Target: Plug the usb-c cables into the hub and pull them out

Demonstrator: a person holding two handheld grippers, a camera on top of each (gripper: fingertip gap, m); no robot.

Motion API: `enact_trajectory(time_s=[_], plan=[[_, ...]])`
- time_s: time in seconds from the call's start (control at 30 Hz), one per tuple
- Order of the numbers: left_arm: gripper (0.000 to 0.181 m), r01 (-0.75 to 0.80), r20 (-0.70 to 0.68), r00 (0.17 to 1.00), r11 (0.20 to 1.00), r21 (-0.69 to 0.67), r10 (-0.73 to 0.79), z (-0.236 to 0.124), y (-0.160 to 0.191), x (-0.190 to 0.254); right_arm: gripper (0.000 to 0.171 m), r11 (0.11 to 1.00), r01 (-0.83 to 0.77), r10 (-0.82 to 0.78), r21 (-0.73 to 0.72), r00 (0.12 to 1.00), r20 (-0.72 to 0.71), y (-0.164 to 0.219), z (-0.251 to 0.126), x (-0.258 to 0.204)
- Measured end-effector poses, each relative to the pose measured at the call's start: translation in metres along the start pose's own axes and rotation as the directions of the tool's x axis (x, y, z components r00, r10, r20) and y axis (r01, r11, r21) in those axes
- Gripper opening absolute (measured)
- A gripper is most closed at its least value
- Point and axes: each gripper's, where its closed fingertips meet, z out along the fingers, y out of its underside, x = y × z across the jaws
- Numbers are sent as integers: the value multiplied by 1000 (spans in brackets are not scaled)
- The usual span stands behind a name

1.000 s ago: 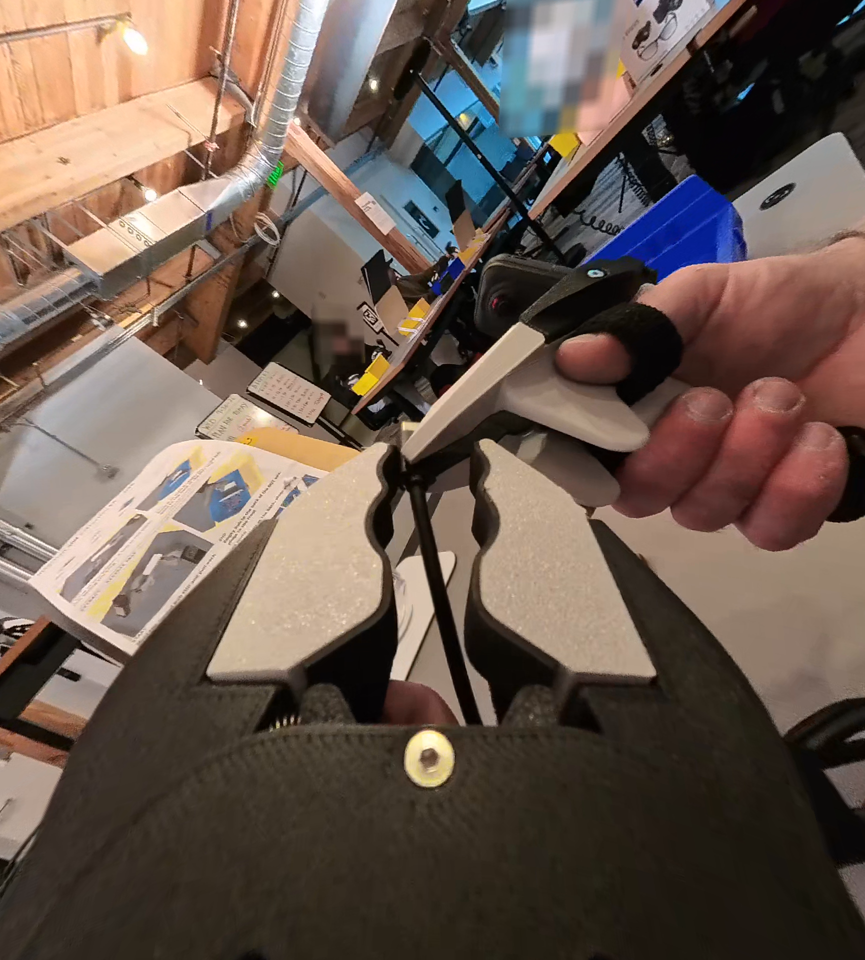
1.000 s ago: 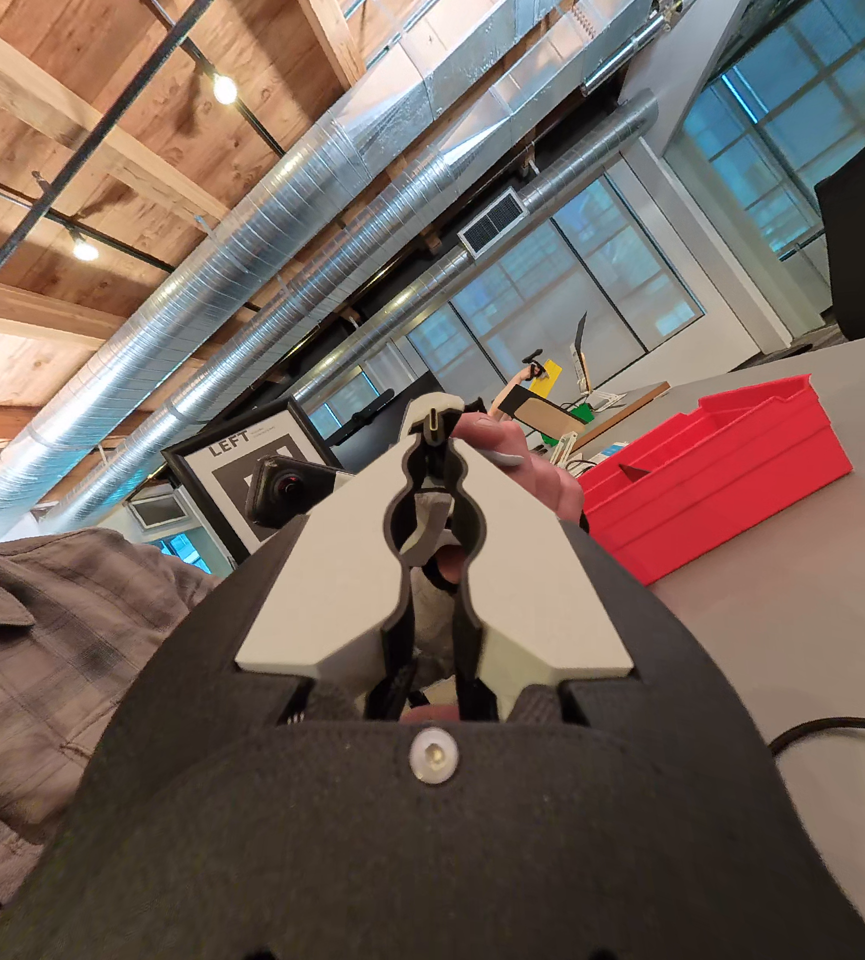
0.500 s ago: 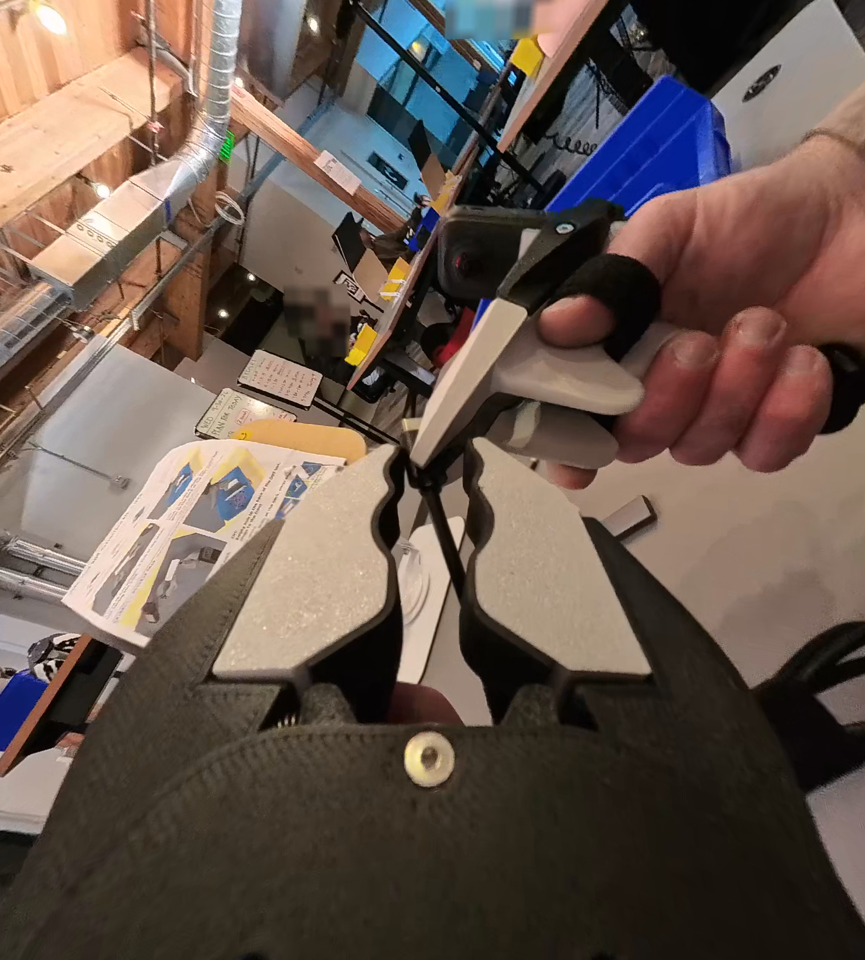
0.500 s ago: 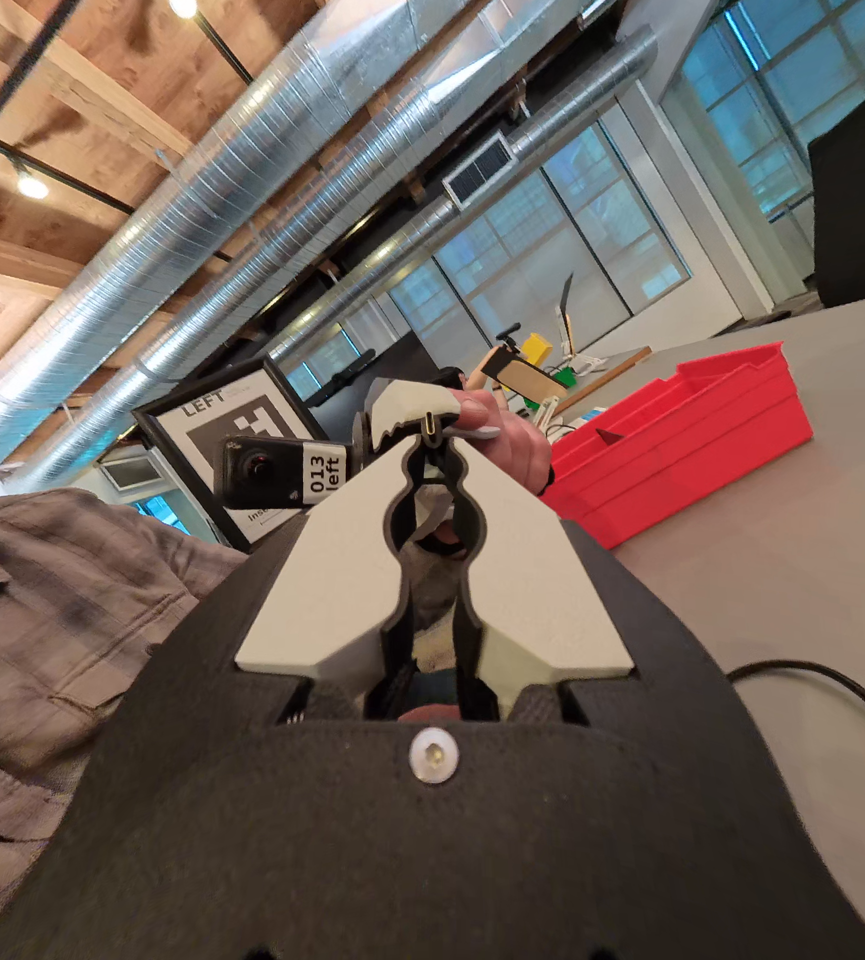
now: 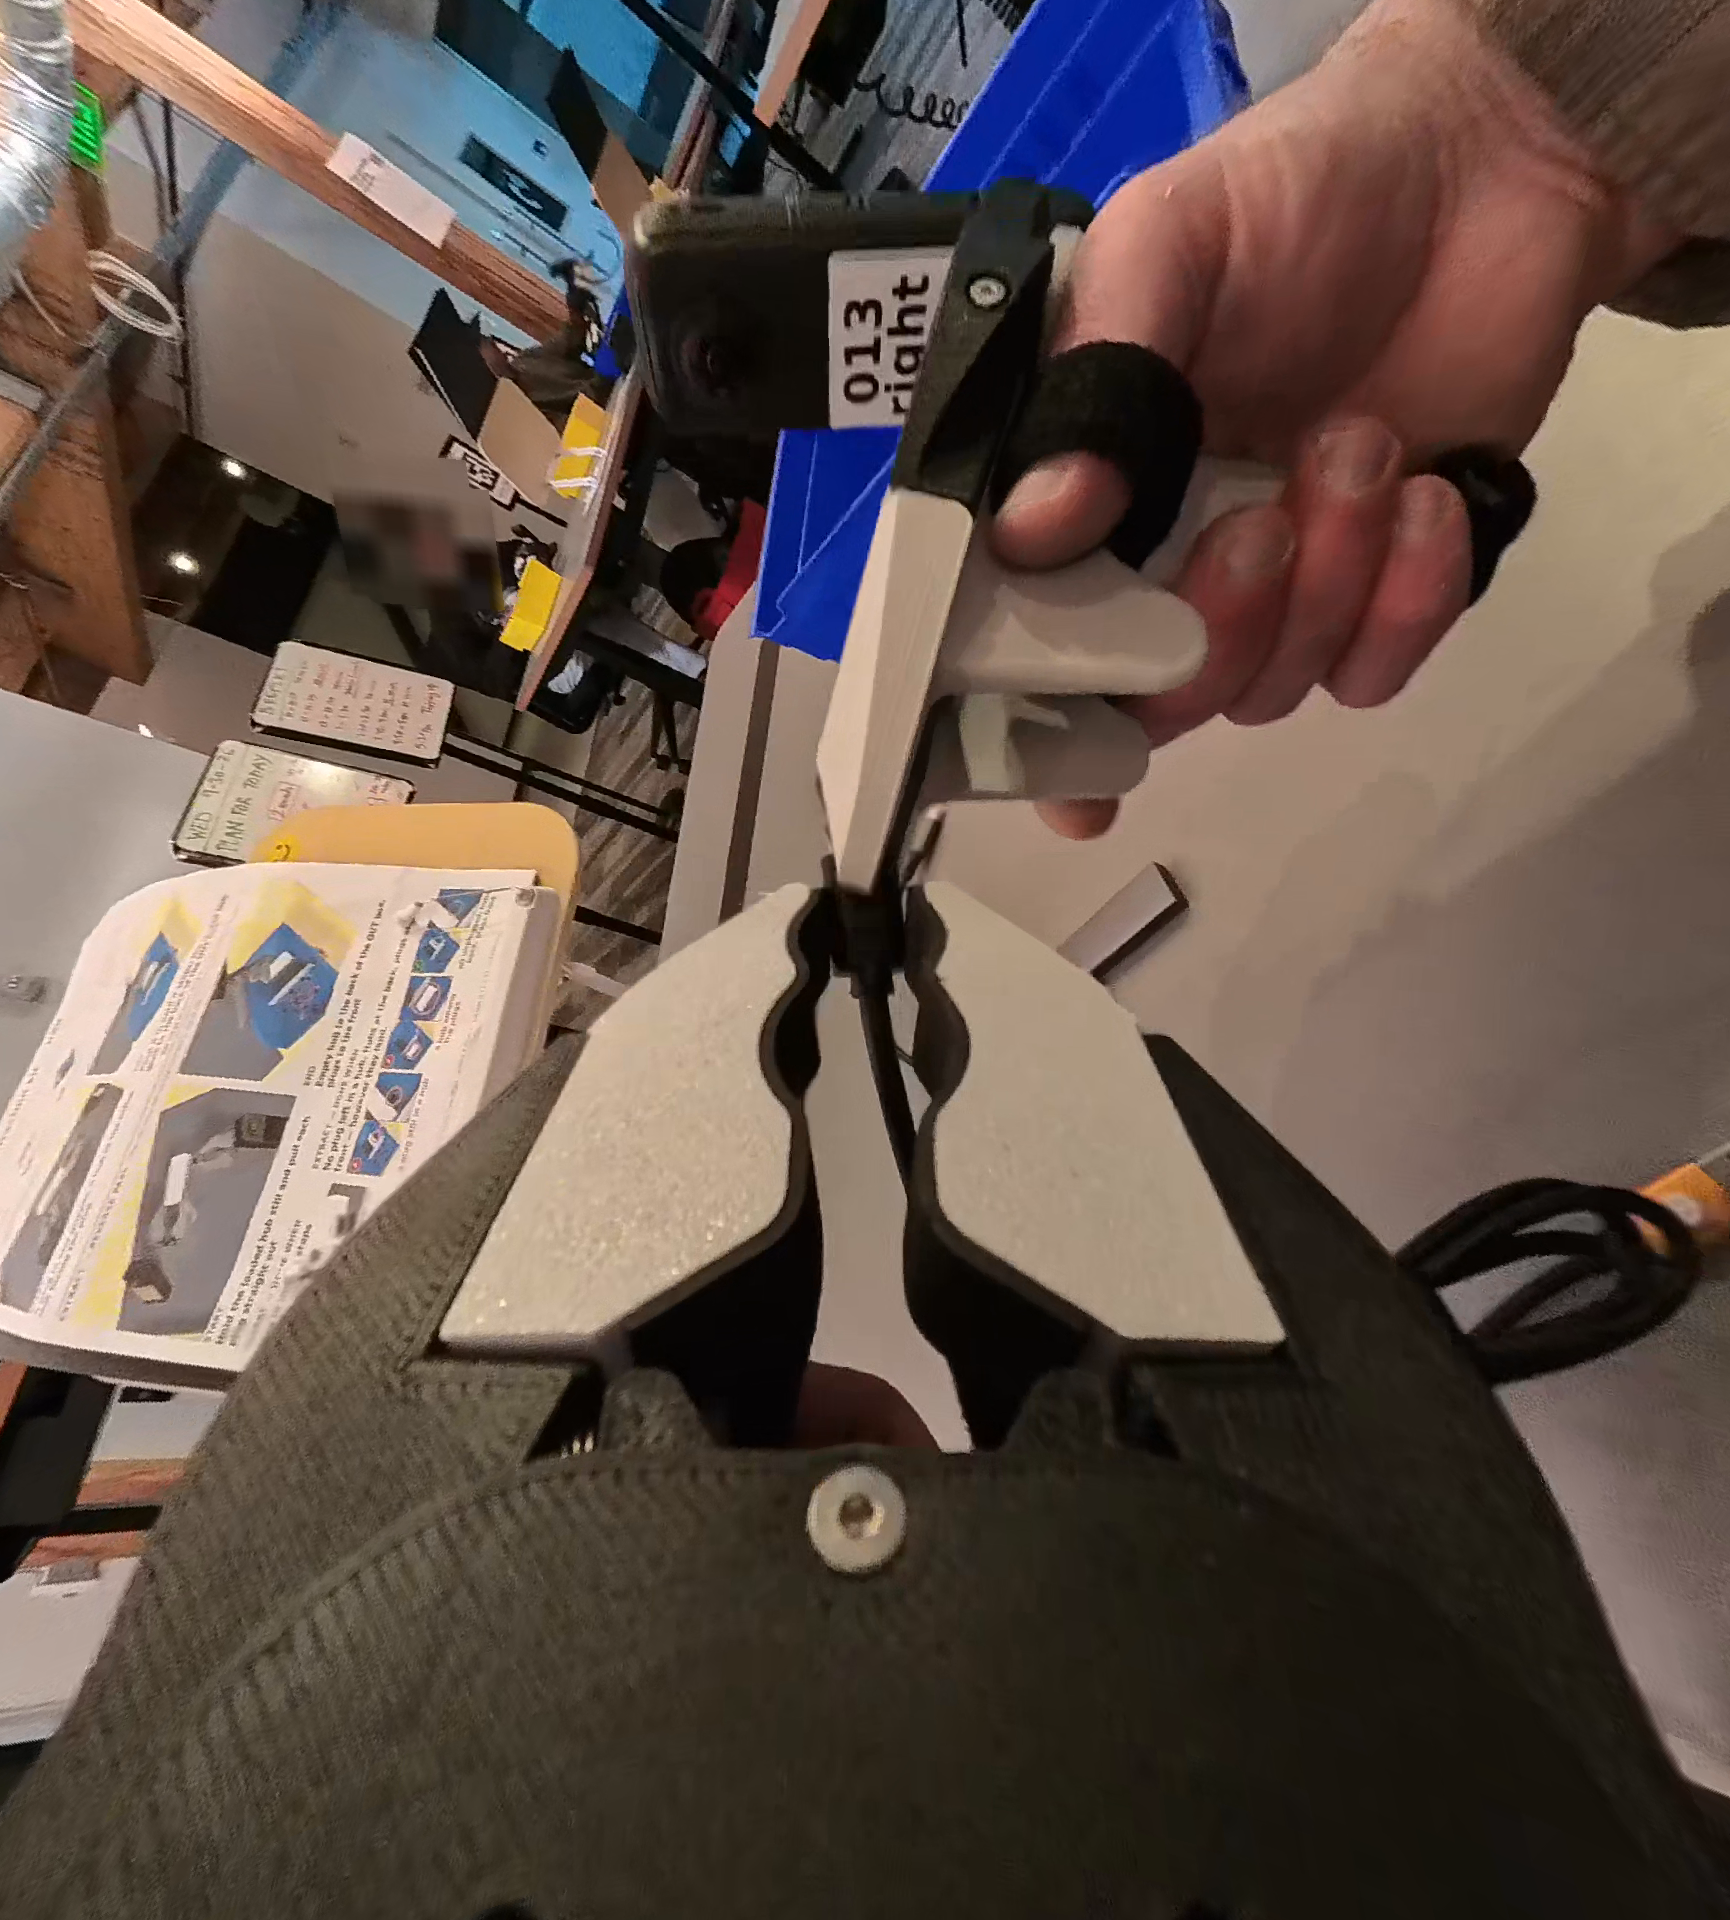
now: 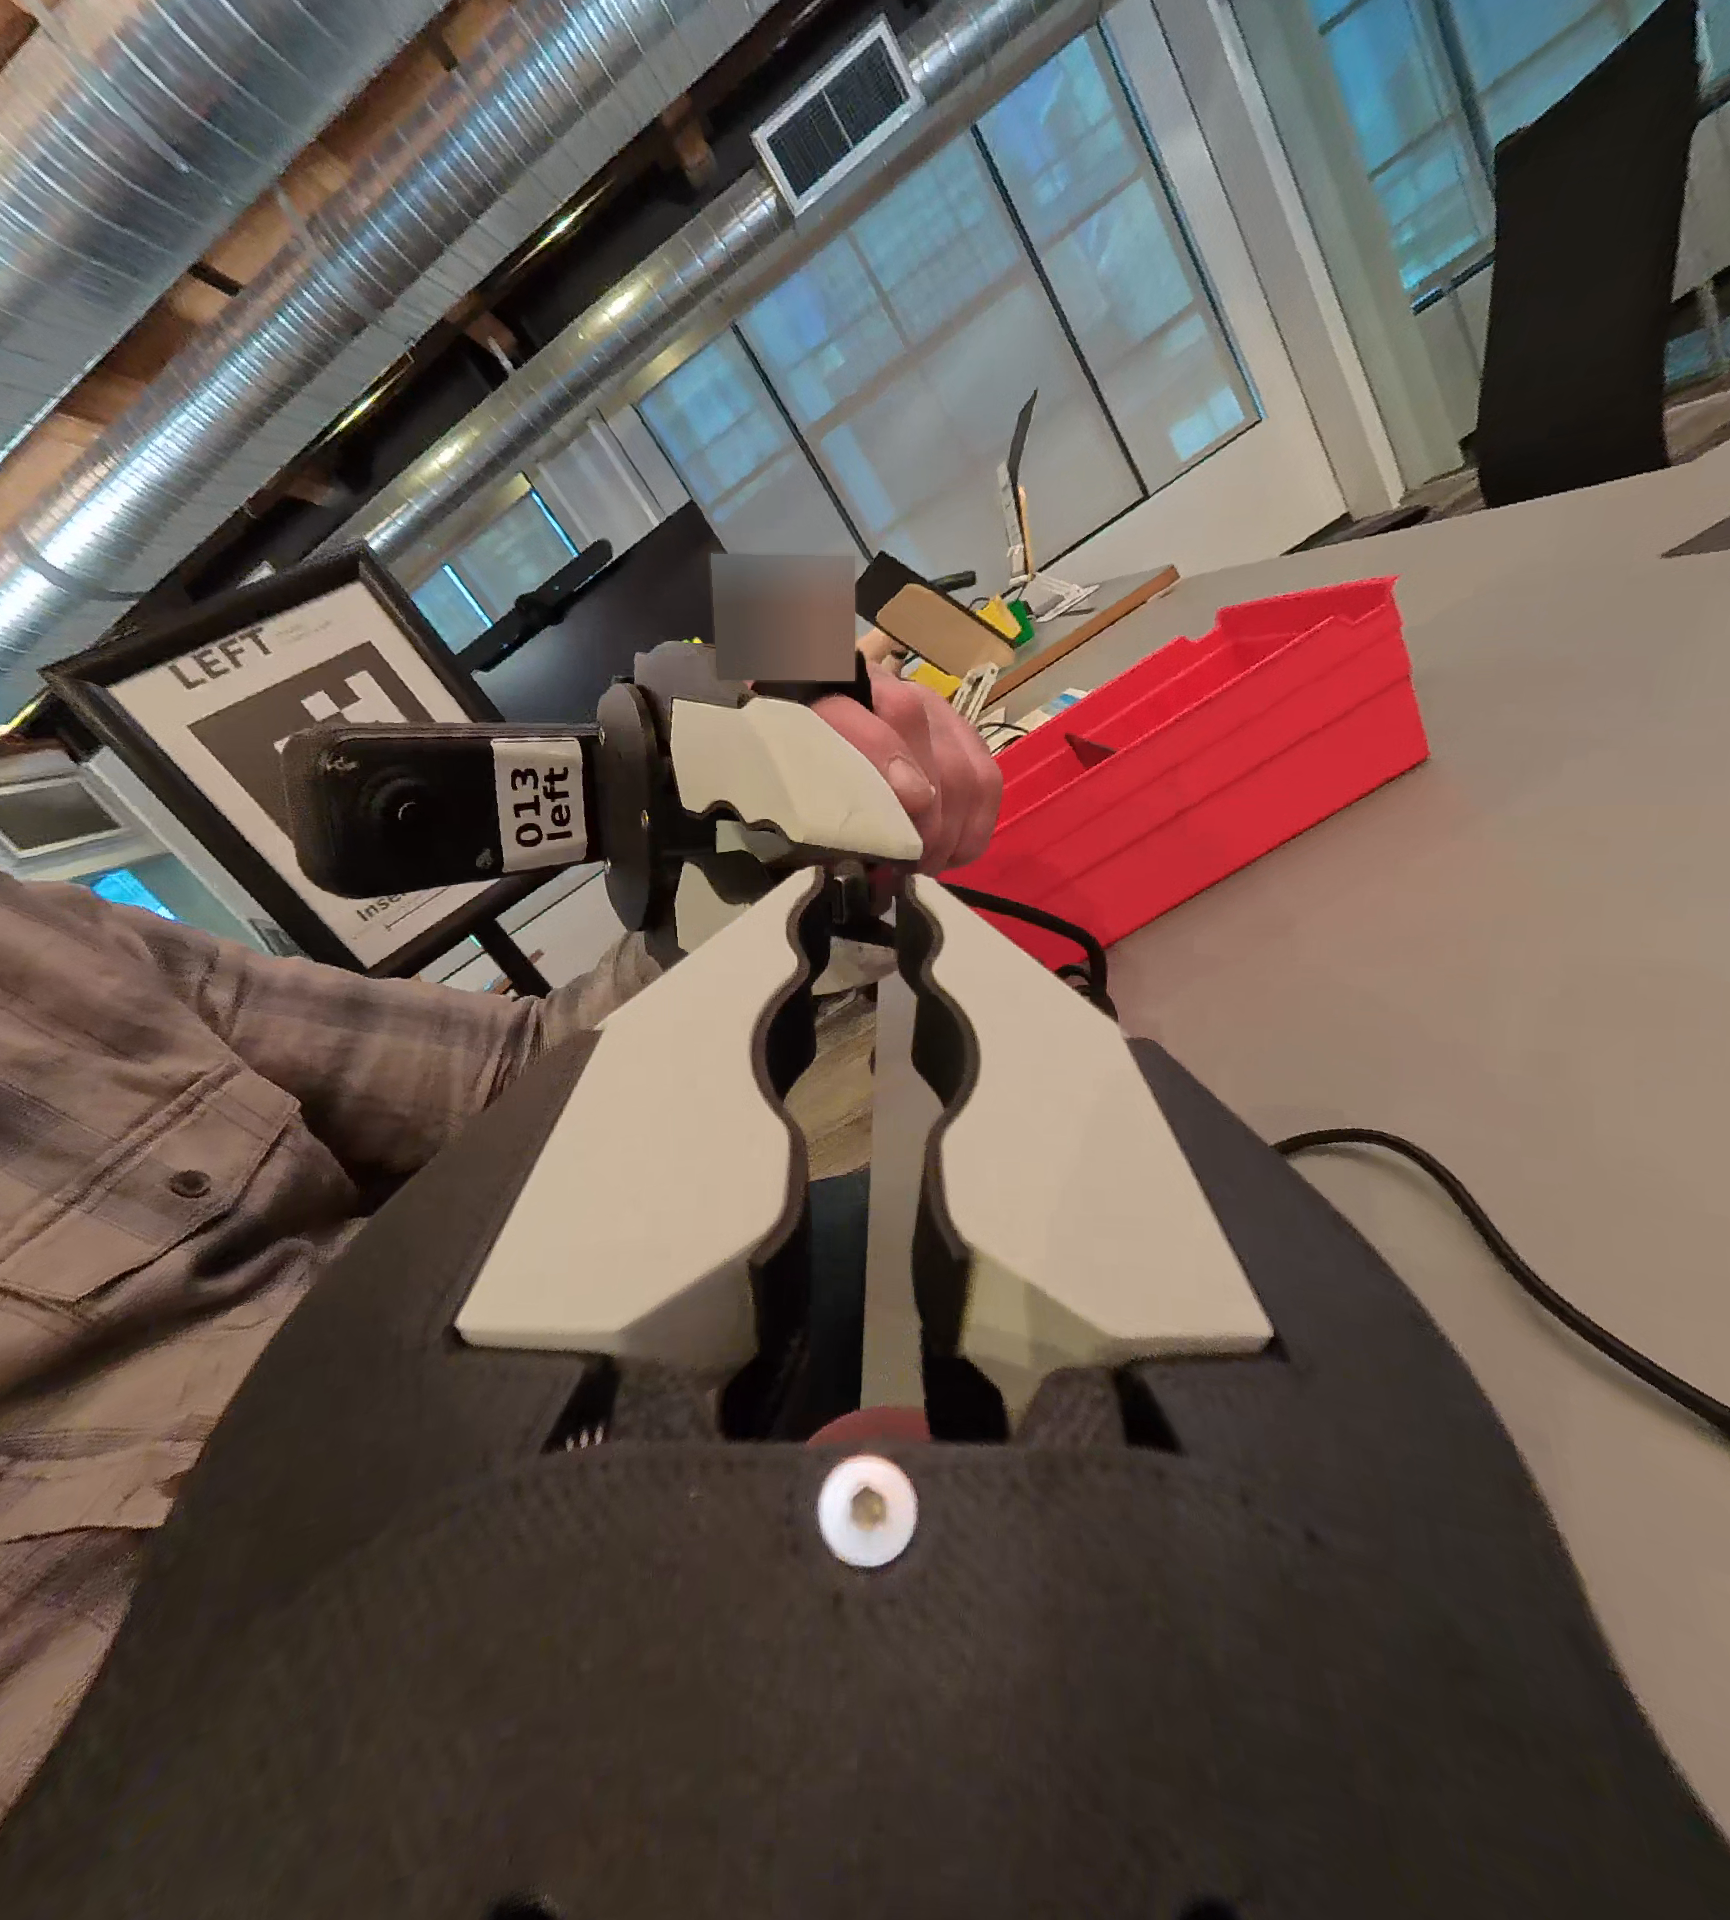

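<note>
The left gripper (image 5: 866, 920) pinches a thin black cable (image 5: 887, 1060) at its tips, the right gripper (image 6: 856, 899) looks nearly closed on its plug end, and the flat grey hub (image 5: 1121, 923) waits on the table, so plugging looks not yet done.

Grey-padded black grippers (image 5: 866, 914), silver screws, grey plaid sleeve (image 6: 165, 1143)

In the left wrist view, the left gripper (image 5: 866, 920) is meeting the right gripper (image 5: 876, 831) tip to tip above the table (image 5: 1412, 987), a cable (image 5: 882, 1049) running between its fingers. A small hub (image 5: 1126, 923) is lying on the table just behind and to the right of them. A coiled cable (image 5: 1557, 1273) is sitting farther right (its plug (image 5: 1728, 1184) pointing outward), and an instruction sheet (image 5: 248, 1091) is standing to the left. In the right wrist view, a bin (image 6: 1214, 769) is resting on the table beyond the fingers, right of the left gripper (image 6: 871, 862).
</note>
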Motion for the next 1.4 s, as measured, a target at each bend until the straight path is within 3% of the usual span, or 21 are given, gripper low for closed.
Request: enact_trajectory(time_s=[0.47,0.73,0.97,1.4], plan=[[13,-74,-63,996,994,-80,69,1,6,4,4,984,99,-118,-151,986,-117,11,2,7],[14,-26,0,1000,999,29,26,-5,-12,-9,4,999,-20,18,28,998,58,-5,-1,-9],[22,-6,-20,1000,996,91,8,-14,-24,-19,4,989,-53,26,135,980,198,-18,-5,-25],[13,-21,24,1000,976,217,17,-14,-47,-20,4,978,-89,21,189,942,336,-20,-13,-39]])
